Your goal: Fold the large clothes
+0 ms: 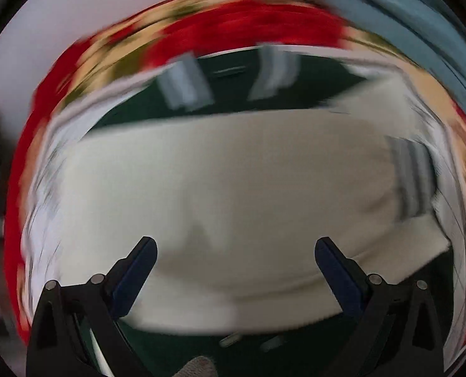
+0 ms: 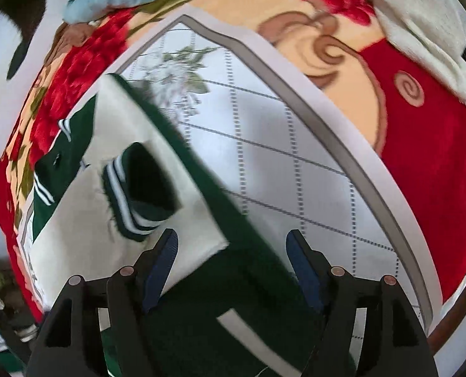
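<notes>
We find the left claw [image 1: 235,259] open above the cream panel of the green-and-cream jacket [image 2: 75,220], which lies folded on the quilted sheet [image 2: 296,163] over the bed. The right claw [image 2: 233,251] stands open, gripping nothing. We judge the jacket soft, bulky and limp; best gripped at its green edge.

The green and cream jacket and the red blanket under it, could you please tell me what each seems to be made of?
The jacket: likely a fleecy or woollen knit, matt, with ribbed striped cuffs and a fuzzy green edge. The red blanket: seemingly plush synthetic pile, judging by its soft sheen and printed swirls. The right wrist view shows both best; the left is blurred.
</notes>
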`<state>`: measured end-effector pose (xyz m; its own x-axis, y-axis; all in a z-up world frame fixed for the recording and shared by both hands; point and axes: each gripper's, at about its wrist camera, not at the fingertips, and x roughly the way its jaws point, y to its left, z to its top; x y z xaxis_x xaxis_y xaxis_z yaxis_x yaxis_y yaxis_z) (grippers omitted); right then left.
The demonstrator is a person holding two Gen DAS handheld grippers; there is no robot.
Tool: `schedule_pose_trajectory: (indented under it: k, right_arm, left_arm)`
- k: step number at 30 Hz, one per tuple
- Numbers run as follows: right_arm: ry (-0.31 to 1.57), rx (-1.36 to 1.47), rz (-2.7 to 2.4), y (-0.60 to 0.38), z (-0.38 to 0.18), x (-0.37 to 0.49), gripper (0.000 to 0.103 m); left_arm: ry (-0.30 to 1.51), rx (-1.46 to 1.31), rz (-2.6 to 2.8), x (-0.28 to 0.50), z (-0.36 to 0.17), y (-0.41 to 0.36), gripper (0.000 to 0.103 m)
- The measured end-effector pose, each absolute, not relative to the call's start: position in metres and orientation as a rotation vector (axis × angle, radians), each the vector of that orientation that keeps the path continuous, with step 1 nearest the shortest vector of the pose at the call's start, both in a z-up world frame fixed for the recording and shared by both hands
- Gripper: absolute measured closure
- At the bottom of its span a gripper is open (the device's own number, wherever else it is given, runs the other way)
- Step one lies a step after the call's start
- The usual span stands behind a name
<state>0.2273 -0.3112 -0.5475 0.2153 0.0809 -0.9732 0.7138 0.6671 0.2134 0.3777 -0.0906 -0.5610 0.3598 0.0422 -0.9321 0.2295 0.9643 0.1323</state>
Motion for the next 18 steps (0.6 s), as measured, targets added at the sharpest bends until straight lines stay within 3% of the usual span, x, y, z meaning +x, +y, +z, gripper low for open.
schedule_pose_trajectory:
  k: [5, 16, 17, 18]
  right_arm:
    - [1.304, 0.786, -0.526, -0.333, -0.564, 0.214, 0.030]
    - [1.365, 0.838, -0.561, -0.360, -0.607, 0.200, 0.030]
    - [1.370, 0.831, -0.560, -0.360, -0.608, 0.200, 0.030]
    - [1.376, 0.825, -0.559, -0.361, -0.610, 0.201, 0.030]
  left_arm:
    - [1.121, 0.507, -0.271, 0.381, -0.585, -0.184, 0.000]
    - [1.129, 0.535, -0.280, 0.399, -0.605, -0.211, 0.003]
    - [1.134, 0.517, -0.293, 0.400, -0.604, -0.210, 0.018]
    - [1.138, 0.491, -0.312, 0.400, -0.603, -0.209, 0.044]
